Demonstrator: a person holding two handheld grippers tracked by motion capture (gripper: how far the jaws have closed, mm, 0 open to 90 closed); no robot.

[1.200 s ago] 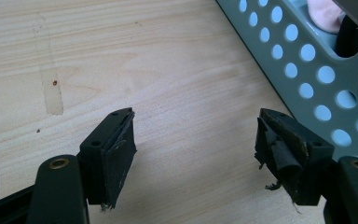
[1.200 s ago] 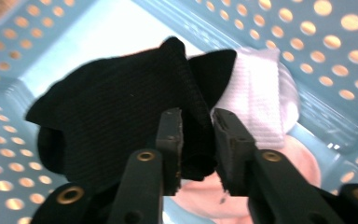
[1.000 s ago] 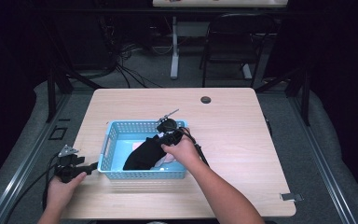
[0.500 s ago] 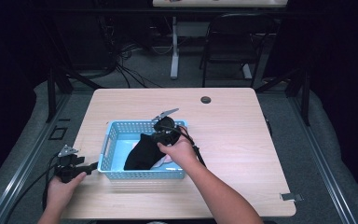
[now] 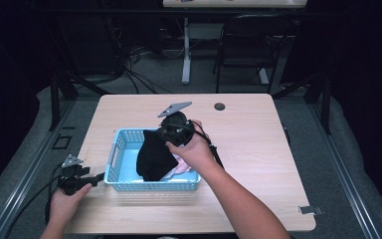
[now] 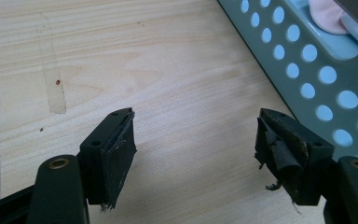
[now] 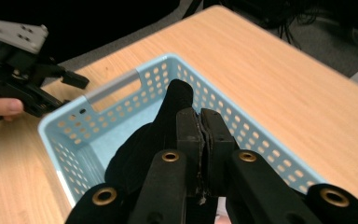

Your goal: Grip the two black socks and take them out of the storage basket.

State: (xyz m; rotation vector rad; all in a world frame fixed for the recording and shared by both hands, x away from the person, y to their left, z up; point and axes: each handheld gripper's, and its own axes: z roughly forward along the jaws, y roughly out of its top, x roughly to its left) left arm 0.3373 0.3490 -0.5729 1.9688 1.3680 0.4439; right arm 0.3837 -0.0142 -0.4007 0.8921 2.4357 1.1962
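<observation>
1. Overhead light brightens the table [image 5: 258,149]; the surroundings in the high view fall into near-black.
2. High view is soft and grainy.
3. Both gripper views are sharp mid-frame, with slightly blurred jaws at the bottom edge.
4. Shadows are faint; no glare.

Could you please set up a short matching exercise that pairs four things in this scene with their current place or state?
Things:
1. black cloth
2. blue basket
3. left gripper
4. pink cloth

States:
A. jaws open above bare wood
B. lying in the basket
C. pinched and hanging from the right gripper
D. standing on the table, perforated walls

Pairs: 1-C, 2-D, 3-A, 4-B
</observation>
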